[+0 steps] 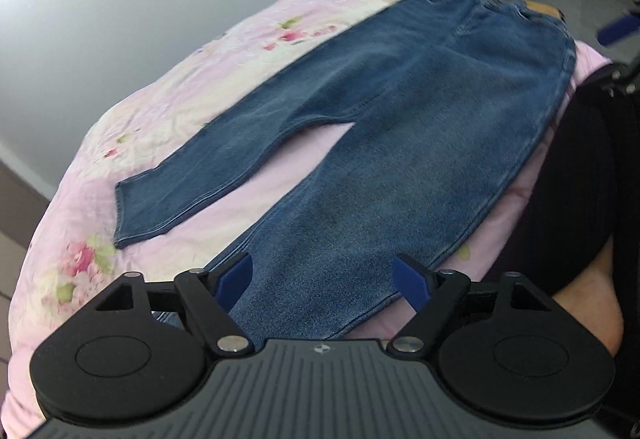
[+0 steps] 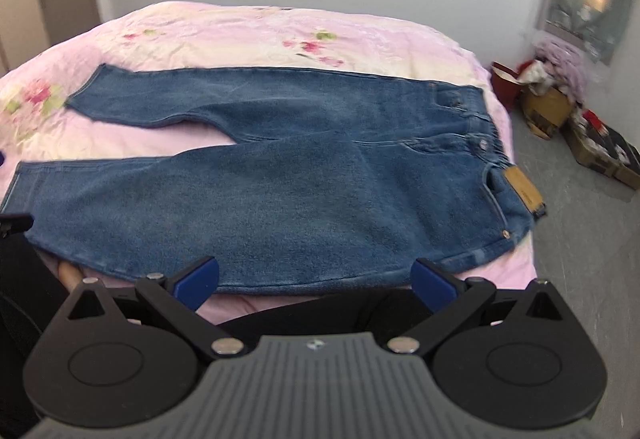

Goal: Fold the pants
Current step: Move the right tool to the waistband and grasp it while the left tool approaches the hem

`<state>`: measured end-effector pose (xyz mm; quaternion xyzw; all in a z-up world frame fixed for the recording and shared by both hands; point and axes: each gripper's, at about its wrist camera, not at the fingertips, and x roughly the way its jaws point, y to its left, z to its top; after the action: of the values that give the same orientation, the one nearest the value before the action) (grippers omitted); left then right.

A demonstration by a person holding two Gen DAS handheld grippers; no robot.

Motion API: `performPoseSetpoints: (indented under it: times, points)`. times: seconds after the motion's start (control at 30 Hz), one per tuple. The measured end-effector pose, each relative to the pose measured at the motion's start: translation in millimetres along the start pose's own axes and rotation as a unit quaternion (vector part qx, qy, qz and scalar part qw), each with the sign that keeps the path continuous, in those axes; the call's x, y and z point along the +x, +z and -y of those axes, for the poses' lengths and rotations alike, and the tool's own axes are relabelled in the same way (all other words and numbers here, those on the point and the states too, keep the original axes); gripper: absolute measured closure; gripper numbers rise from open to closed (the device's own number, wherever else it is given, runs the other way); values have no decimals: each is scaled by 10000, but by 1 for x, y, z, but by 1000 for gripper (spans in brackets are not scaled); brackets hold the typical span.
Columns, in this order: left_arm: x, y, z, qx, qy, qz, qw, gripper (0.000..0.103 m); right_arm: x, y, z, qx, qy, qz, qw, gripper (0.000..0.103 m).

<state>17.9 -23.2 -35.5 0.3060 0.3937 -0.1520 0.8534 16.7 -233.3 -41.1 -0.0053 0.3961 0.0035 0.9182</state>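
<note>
Two grippers hang over a bed (image 2: 248, 27) that is covered with a pink flowered quilt. One pair of blue jeans (image 2: 280, 179) lies flat and unfolded on the quilt, with the two legs spread apart in a narrow V and the waistband (image 2: 484, 127) toward the right end of the bed in the right wrist view. A brown patch (image 2: 524, 187) sits at the waist, near the edge of the bed.

The left gripper (image 1: 326, 279) stands wide open above the lower part of the nearer leg; its blue fingers (image 1: 236, 279) hold nothing and no cloth is between them. The right gripper (image 2: 316, 281) is also wide open and empty, above the near edge of the jeans at the hip part. A dark sleeve (image 1: 580, 175) of the person shows at the right side of the left wrist view.

On the grey floor beside the bed stand some boxes (image 2: 600, 147) with mixed things, blurred.
</note>
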Motion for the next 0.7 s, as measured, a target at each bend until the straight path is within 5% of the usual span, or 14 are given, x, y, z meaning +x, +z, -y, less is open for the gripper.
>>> performPoseSetpoints:
  times: [0.17, 0.23, 0.4, 0.53, 0.7]
  points:
    - [25, -3, 5, 606, -621, -143, 9961, 13, 29, 5, -3, -1090, 215, -232, 9935, 7]
    - [38, -6, 15, 977, -752, -239, 9921, 13, 47, 6, -8, -1526, 328, -473, 9866, 19]
    - [72, -8, 40, 1571, -866, -453, 9827, 13, 93, 3, -27, -2088, 805, -990, 9696, 23]
    - [98, -7, 48, 1785, -901, -709, 9772, 13, 122, -7, -47, -2682, 759, -1229, 9525, 23]
    - [124, -13, 64, 2020, -805, -956, 9714, 13, 146, -4, -56, -2800, 722, -1446, 9463, 20]
